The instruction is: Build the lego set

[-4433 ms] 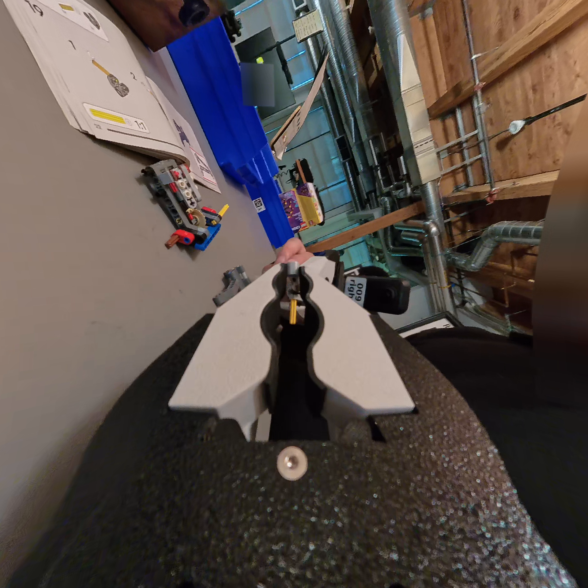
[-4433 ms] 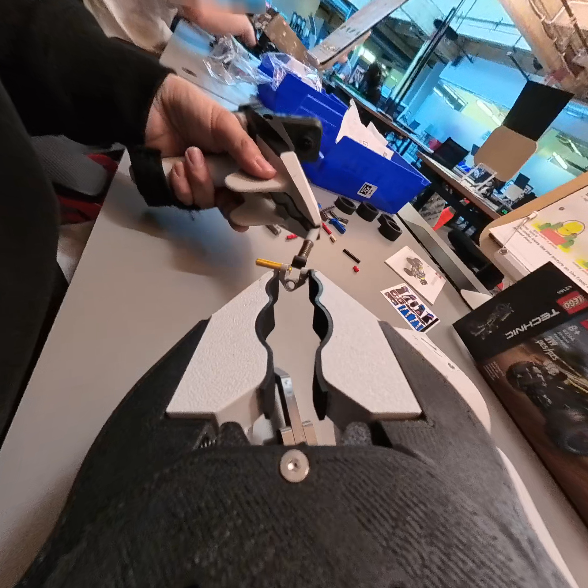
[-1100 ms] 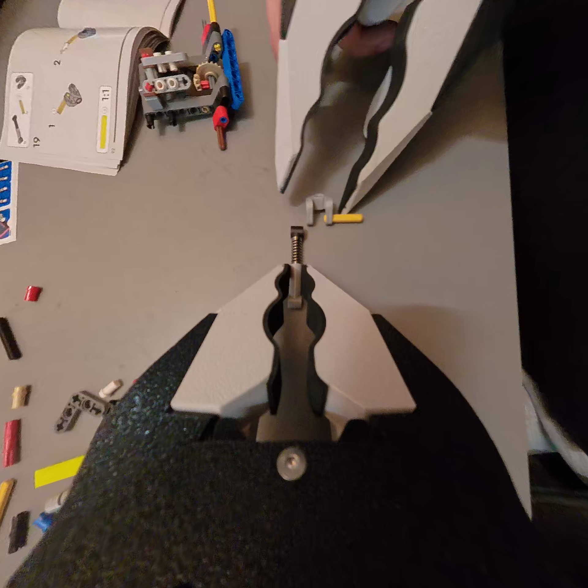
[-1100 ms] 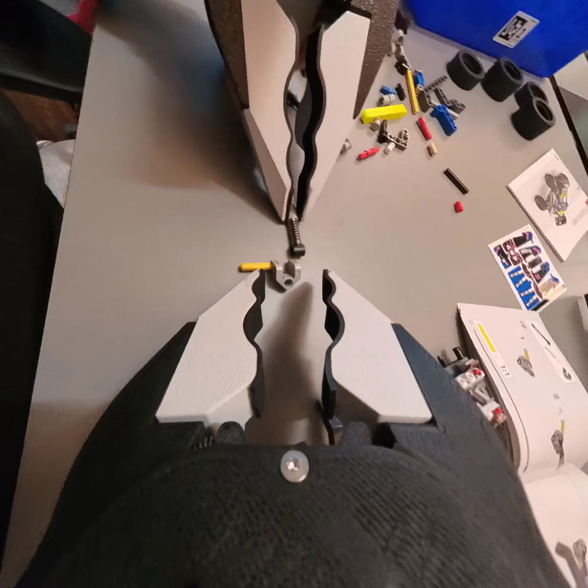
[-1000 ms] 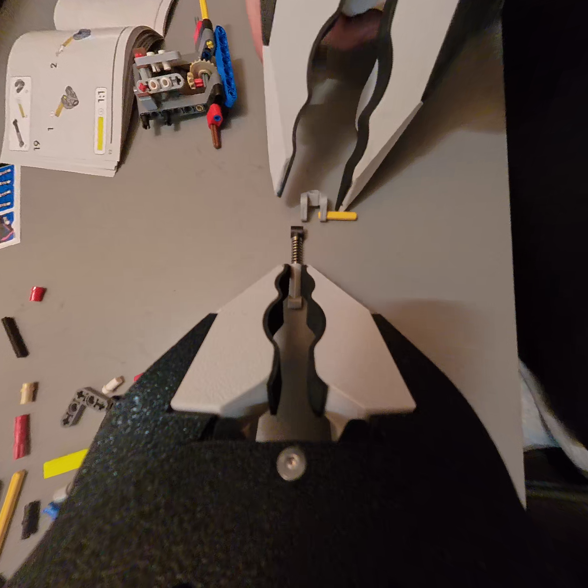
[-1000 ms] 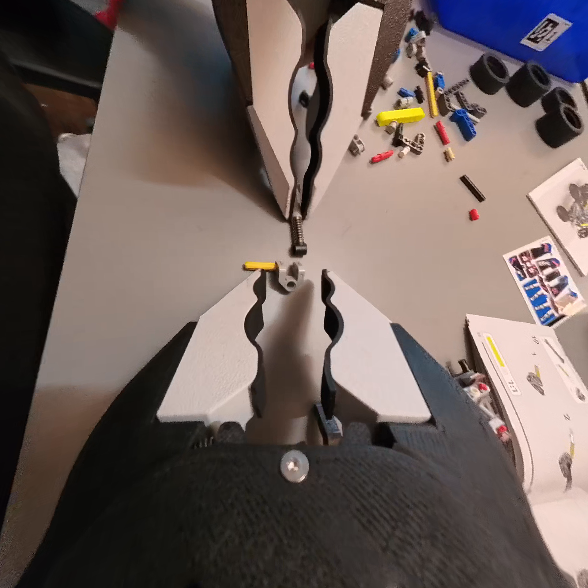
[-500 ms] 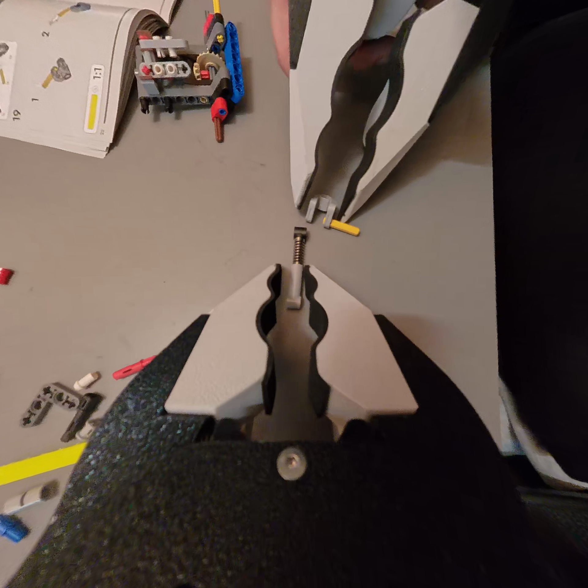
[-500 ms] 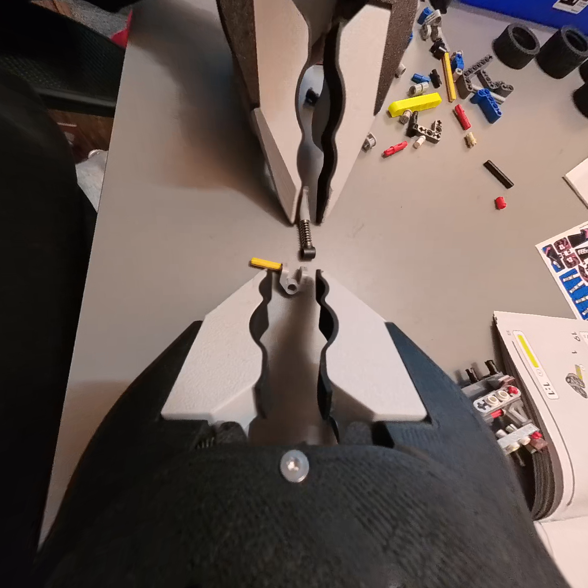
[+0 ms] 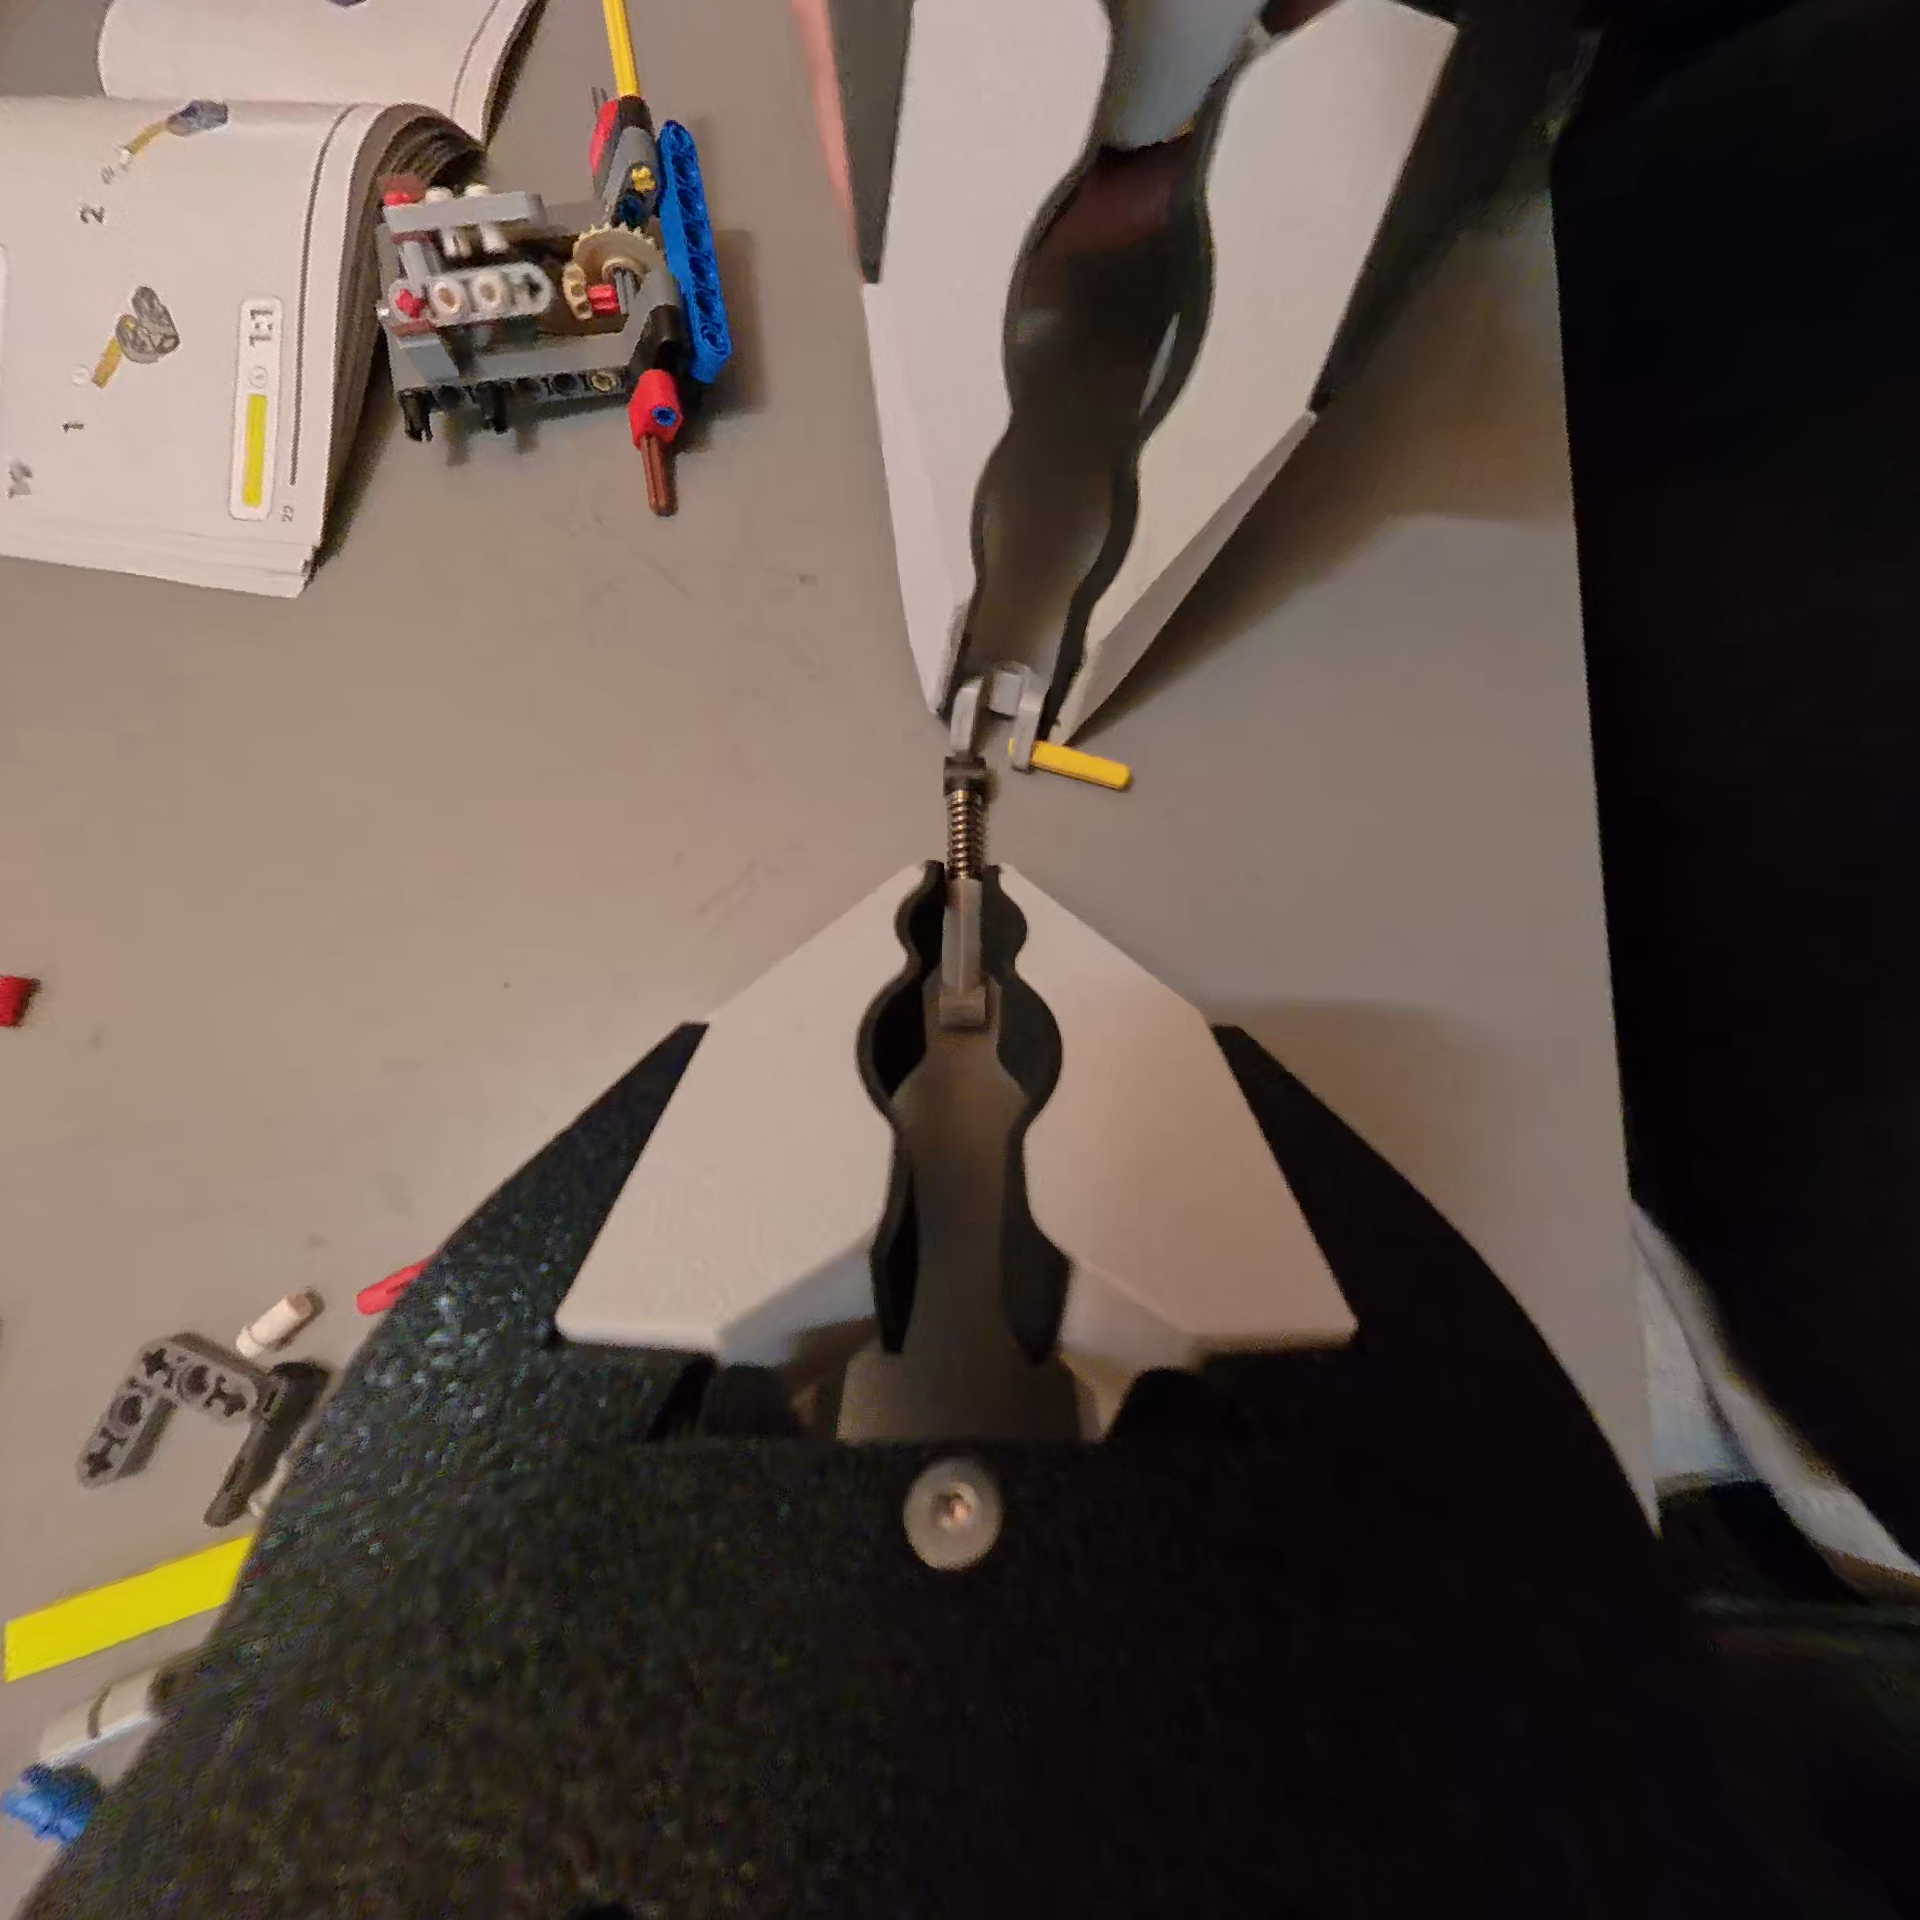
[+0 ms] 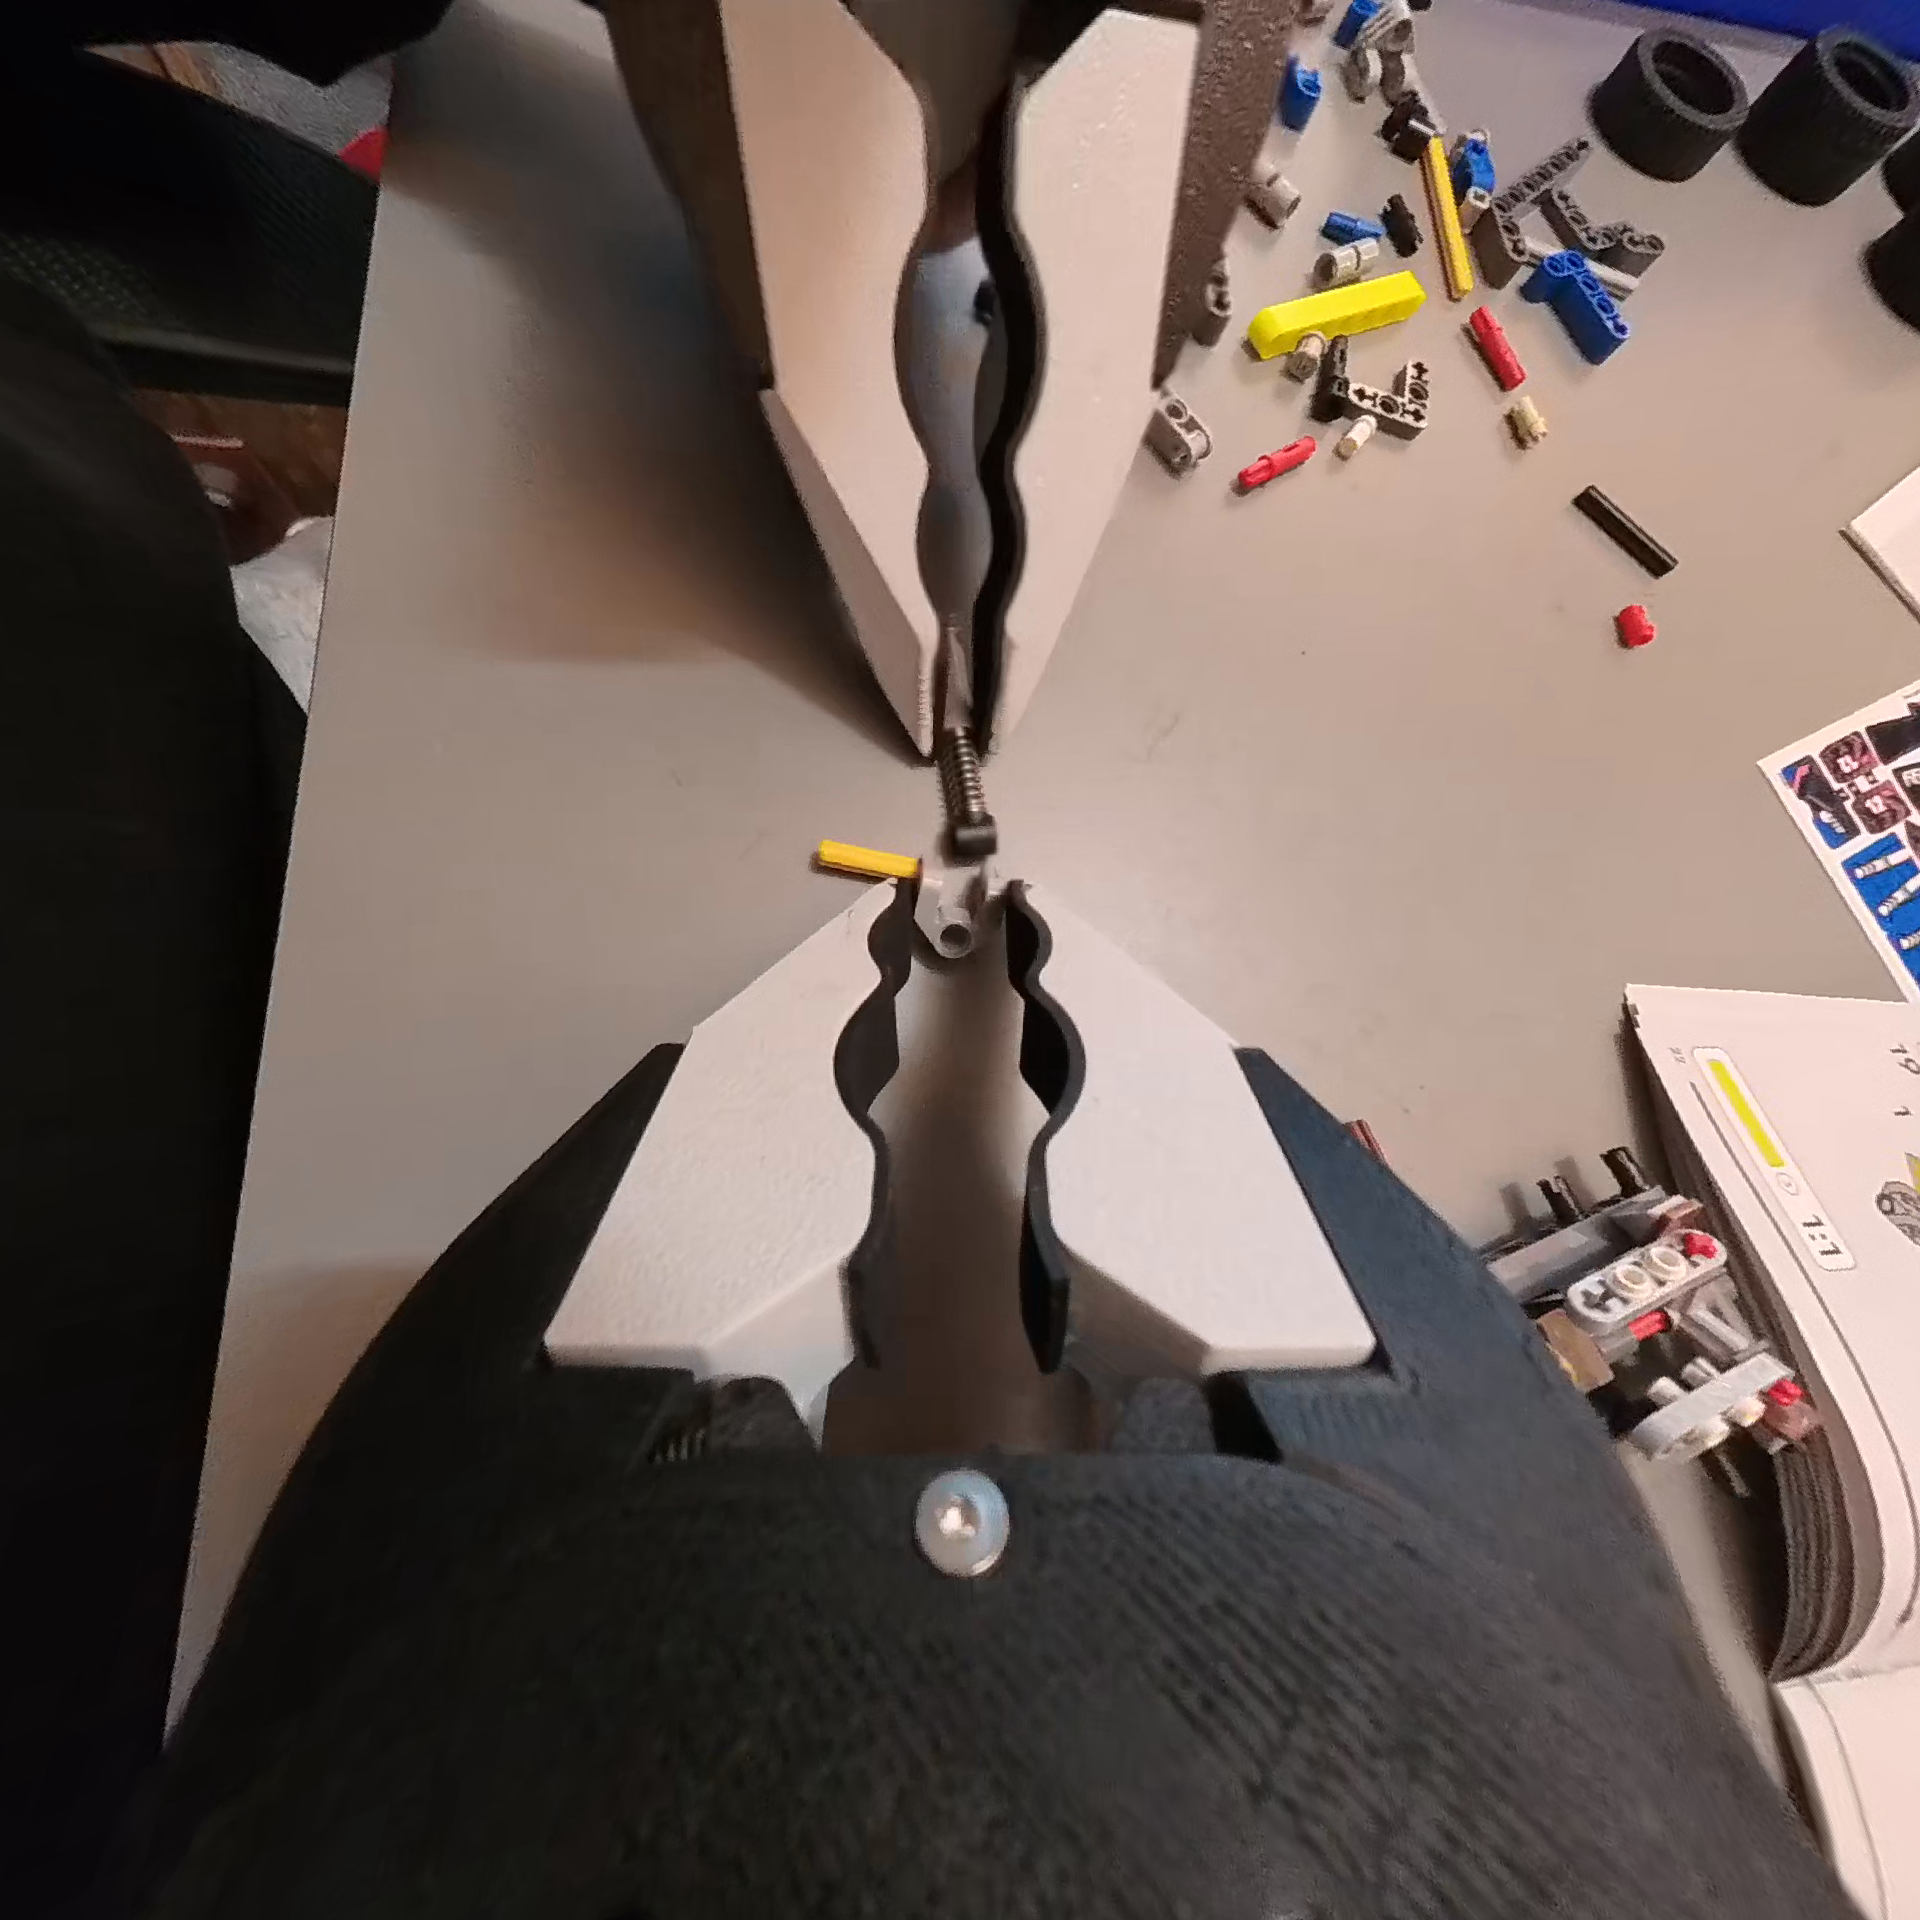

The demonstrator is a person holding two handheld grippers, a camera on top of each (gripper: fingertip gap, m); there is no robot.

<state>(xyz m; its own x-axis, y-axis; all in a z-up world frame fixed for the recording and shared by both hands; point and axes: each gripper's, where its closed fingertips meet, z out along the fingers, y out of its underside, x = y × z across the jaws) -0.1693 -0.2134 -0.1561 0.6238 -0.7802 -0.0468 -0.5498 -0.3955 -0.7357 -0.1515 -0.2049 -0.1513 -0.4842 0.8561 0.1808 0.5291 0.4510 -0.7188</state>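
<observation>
My left gripper (image 9: 961, 878) is shut on a grey shock absorber with a dark spring (image 9: 966, 821). The absorber points forward, low over the grey table (image 9: 520, 779). Its dark end eye (image 10: 971, 836) meets a small grey fork connector (image 10: 951, 914). A yellow axle (image 10: 868, 859) sticks out of the connector's side. My right gripper (image 10: 954, 909) faces the left one and is shut on the connector (image 9: 997, 707). The yellow axle also shows in the left wrist view (image 9: 1075, 771).
A partly built grey, blue and red assembly (image 9: 540, 301) lies beside the open instruction booklet (image 9: 156, 343). Several loose parts (image 10: 1403, 301), black tyres (image 10: 1673, 99) and a sticker sheet (image 10: 1870, 821) lie farther off. The table edge (image 10: 312, 831) runs close by the grippers. Both grippers' tips are close together, under 4 cm apart.
My right gripper, open around the connector a second ago, has closed on it. My left gripper has brought the absorber's end up to the connector.
</observation>
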